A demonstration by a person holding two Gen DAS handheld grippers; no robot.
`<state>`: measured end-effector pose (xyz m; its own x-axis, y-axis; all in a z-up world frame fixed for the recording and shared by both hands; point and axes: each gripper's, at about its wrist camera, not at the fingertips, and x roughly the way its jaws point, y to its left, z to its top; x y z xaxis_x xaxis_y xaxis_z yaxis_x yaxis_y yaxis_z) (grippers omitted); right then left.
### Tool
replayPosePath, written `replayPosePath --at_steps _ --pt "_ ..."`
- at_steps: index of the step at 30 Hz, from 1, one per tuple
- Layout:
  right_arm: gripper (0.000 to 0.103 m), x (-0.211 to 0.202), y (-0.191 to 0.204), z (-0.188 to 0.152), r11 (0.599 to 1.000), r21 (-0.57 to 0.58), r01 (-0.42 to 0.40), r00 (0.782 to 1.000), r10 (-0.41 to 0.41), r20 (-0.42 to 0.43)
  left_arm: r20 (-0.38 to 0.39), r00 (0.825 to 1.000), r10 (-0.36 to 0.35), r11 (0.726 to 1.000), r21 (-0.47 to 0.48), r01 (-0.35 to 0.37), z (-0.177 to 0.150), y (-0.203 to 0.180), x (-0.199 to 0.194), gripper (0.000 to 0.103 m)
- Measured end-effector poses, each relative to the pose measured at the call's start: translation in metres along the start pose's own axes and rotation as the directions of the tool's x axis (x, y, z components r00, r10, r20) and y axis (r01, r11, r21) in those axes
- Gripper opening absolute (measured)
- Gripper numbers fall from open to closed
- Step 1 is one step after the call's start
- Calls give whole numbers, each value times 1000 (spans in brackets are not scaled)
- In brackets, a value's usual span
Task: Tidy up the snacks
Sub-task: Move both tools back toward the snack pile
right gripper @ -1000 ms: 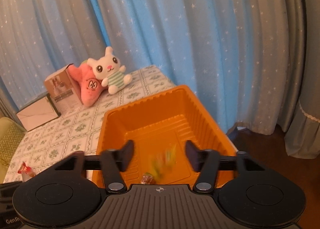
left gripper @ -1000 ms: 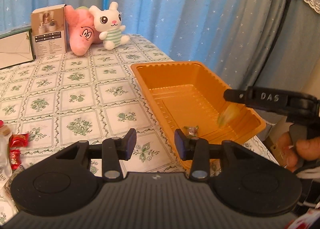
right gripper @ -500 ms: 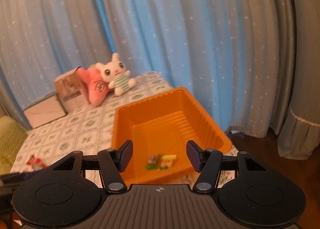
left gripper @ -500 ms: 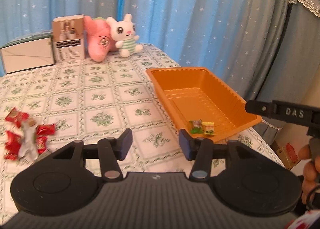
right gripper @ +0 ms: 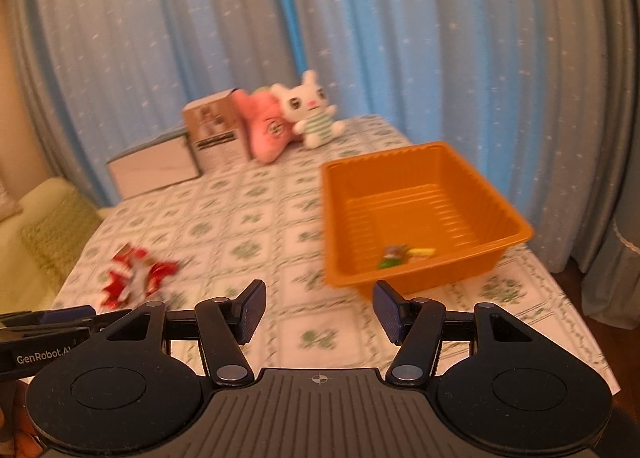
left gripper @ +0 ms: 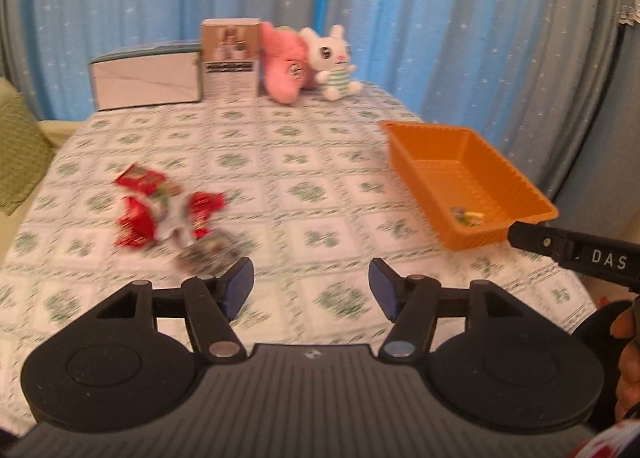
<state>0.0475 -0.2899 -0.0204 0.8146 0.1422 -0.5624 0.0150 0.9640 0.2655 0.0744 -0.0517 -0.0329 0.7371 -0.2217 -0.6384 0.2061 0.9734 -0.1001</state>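
An orange tray (left gripper: 500, 170) (right gripper: 336, 218) stands at the table's right side, with two small candies (left gripper: 466, 216) (right gripper: 404, 252) lying at its near end. A blurred heap of red and white snack packets (left gripper: 168, 210) (right gripper: 134, 276) lies on the cloth to the left. My left gripper (left gripper: 311, 285) hovers over the cloth between heap and tray; its jaws are opening with nothing between them. My right gripper (right gripper: 319, 308) stands open and empty just short of the tray's near corner. Its finger (left gripper: 576, 248) juts into the left wrist view.
At the table's far edge stand a grey box (left gripper: 146, 76), a brown carton (left gripper: 230, 58), a pink plush (left gripper: 286, 68) and a white bunny plush (left gripper: 334, 62). Blue starred curtains hang behind. A green cushion (right gripper: 52, 234) lies off the left edge.
Both grippers have pulled back from over the tray toward the left. The candies dropped and now lie in the tray. The left jaws have spread wider; the snack heap has come into view.
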Motion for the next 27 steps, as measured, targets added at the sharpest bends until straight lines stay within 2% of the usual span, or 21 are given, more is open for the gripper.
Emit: replayPosePath --at_steps 5,10,27 --pt "59 2 24 -7 998 -44 -34 999 33 -20 -9 998 68 997 -43 -68 -9 33 -11 60" --pt "59 6 43 -10 996 -73 -56 998 53 -36 -2 994 105 992 -64 -105 -12 56 -20 60" --pt "59 43 86 -15 985 -110 -135 985 121 -124 -39 983 180 981 -68 -182 -7 104 -13 59"
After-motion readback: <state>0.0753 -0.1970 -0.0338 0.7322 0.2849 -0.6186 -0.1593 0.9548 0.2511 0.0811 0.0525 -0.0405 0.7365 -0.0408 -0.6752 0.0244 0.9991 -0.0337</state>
